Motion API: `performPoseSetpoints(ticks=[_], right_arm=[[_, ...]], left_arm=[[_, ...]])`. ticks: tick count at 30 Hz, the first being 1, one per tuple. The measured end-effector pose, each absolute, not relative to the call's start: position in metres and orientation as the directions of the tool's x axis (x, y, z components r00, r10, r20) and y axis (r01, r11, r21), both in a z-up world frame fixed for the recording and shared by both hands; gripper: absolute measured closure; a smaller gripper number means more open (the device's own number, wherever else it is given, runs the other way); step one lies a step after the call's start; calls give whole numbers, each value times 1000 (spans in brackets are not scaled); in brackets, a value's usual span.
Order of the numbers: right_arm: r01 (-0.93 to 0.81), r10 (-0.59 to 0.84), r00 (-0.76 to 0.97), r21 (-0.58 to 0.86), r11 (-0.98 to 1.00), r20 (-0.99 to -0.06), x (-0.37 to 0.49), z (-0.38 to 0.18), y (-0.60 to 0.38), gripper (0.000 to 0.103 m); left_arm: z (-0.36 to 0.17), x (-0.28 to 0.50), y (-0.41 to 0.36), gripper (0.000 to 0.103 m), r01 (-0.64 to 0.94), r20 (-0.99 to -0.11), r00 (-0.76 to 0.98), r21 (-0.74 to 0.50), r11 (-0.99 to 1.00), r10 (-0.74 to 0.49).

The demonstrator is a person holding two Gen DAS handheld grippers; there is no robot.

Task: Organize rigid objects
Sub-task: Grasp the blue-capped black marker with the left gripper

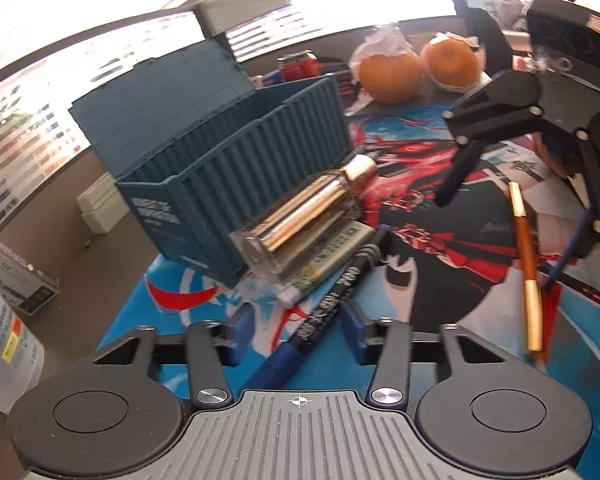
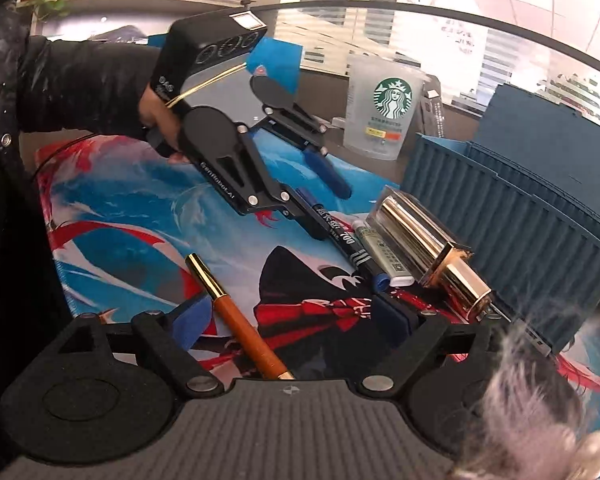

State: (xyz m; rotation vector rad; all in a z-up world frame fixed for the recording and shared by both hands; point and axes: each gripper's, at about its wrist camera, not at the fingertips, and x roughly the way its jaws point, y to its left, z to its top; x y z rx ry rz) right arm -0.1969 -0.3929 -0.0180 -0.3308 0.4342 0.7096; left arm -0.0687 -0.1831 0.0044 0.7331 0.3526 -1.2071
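Both claws sit wide open, holding nothing: left claw (image 1: 296,336) straddles the black marker (image 1: 332,300), right claw (image 2: 296,320) straddles the orange pen (image 2: 240,328). Blue container box (image 1: 236,160) waits open at 11 o'clock, probably their destination.

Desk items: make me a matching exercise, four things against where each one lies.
Things:
1. Marker
2. Orange pen
3. Perfume bottle
4. Oranges

Places:
A. Beside the blue box, resting on the eraser
B. Between the open left gripper's fingers
C. Behind the mat, near the window
D. Between the open right gripper's fingers

Pairs: 1-B, 2-D, 3-A, 4-C
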Motion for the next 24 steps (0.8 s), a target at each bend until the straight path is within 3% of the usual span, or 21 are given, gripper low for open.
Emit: performPoseSetpoints(ticks=[7,11,17,24], right_arm=[[-660,563,702,-103,744,-436,-197,-17,-401,11],[-631,586,718,7,776,-376,-194,-14,-420,10],[-599,608,730,137,789,-311,-189,-13,-440,9],[-588,614,734,180,788,-290,-188,-11,-451,7]], left_arm=[[7,-64,-186,69,946,-642,305,288,147,-703],[6,-77,-191,83,935,-651,318,336,115,-689],[3,-92,-193,84,905,-633,379,407,126,-676],[10,-95,-201,87,930,-673,344,338,141,-655]])
